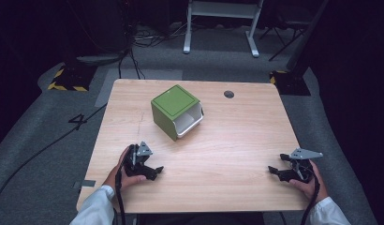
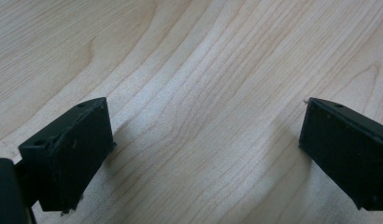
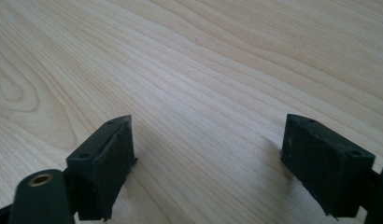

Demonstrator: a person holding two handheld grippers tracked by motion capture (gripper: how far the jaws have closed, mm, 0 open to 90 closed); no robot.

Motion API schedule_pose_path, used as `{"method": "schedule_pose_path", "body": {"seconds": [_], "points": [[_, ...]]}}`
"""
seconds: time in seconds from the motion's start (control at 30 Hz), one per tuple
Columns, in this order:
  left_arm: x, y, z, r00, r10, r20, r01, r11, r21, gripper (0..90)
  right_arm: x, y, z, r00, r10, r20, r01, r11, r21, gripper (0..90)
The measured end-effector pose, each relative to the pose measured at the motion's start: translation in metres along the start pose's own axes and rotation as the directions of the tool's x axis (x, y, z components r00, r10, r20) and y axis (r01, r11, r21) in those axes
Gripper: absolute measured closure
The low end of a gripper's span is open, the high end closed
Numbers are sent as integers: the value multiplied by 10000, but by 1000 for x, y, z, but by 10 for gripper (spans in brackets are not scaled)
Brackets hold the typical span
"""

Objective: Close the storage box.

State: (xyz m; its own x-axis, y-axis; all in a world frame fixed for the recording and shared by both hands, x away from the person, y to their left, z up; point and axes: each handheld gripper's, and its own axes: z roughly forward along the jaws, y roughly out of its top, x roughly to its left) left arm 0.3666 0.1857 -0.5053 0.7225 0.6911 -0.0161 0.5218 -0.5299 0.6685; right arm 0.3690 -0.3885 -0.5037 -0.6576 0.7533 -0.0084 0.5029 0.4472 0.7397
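Wooden table (image 1: 218,154), light grain, rectangular, with a small dark round hole (image 1: 229,94) near its far right corner. Green box (image 1: 175,111), cube-shaped, standing on the far half of the table a little left of centre, turned at an angle to the table edges; its top is a green panel with a thin dark outline, and its open face points toward the right, where a white drawer-like insert (image 1: 189,123) sits low in the opening and juts out slightly. Left gripper (image 1: 155,171), black, held in the person's left hand (image 1: 123,176) near the near left part of the table, low over the wood and pointing toward the middle; its jaws stand wide apart with only bare tabletop between them, as the left gripper view (image 2: 203,154) confirms, so it is released and grasps nothing. Right gripper (image 1: 273,170), black with a grey three-cornered plate on top, held in the person's right hand (image 1: 311,182) near the near right edge, pointing left across the table; its jaws are likewise spread wide over bare wood in the right gripper view (image 3: 208,158), released and empty. Both grippers lie well apart from the green box, and well apart from each other. White sleeves show at the bottom edge of the high view
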Motion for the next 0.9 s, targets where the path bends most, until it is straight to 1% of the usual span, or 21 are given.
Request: {"method": "schedule_pose_path", "body": {"seconds": [0.9], "points": [[0, 0, 0, 10000, 6, -25, -6, 10000, -1, 30, 1, 0, 0, 10000, 64, 55, -64, 10000, 3, 169]]}}
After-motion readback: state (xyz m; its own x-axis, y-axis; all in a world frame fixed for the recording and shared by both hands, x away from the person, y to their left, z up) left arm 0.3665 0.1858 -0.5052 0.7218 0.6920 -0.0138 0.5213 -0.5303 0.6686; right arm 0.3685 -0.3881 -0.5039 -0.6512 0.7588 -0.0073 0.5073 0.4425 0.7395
